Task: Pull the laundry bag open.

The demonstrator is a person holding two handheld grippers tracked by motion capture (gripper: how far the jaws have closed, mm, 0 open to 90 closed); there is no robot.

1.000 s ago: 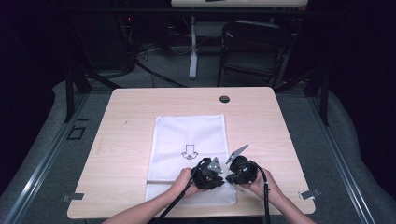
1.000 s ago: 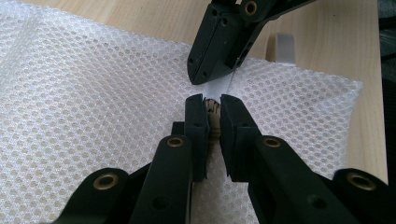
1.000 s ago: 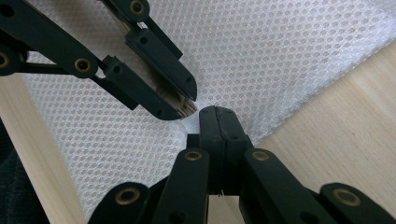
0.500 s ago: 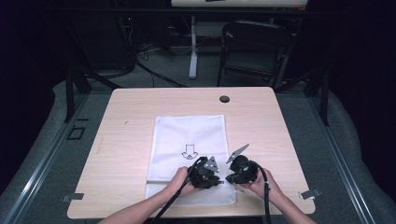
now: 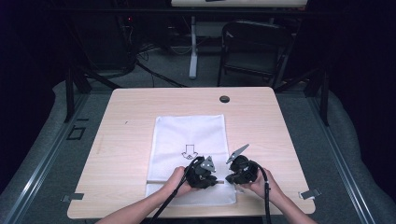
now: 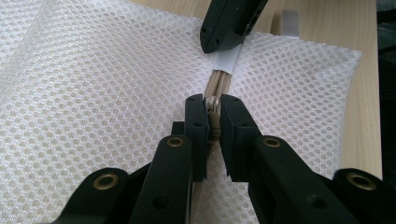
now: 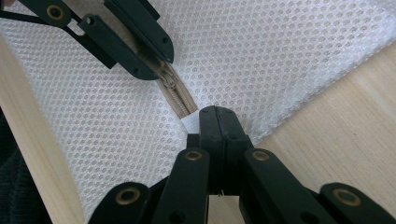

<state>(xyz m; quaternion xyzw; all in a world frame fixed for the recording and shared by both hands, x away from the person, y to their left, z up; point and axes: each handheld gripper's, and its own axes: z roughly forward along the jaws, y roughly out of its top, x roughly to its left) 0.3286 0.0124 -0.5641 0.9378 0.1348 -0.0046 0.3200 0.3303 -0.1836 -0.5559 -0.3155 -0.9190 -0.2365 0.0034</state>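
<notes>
A white mesh bag (image 5: 189,156) lies flat on the wooden table (image 5: 126,140), reaching from about the table's middle down to its near edge, a little right of centre. A black arrow mark (image 5: 189,150) is printed on it. Along the bag's near end runs a beige zipper (image 6: 218,86).

The left gripper (image 6: 213,112) has its jaws closed on the zipper's slider (image 6: 213,106), the pads pressing it from both sides. Just beyond it along the zipper, the right gripper (image 7: 217,116) is clamped tight on the small white tab (image 7: 190,123) at the zipper's end, close to the bag's near right corner.

In the high view both grippers sit side by side over the bag's near end, the left gripper (image 5: 201,171) and the right gripper (image 5: 240,169) close together, a hand on each, forearms coming in over the table's near edge.

A small dark round cap (image 5: 224,99) sits near the table's far edge.
</notes>
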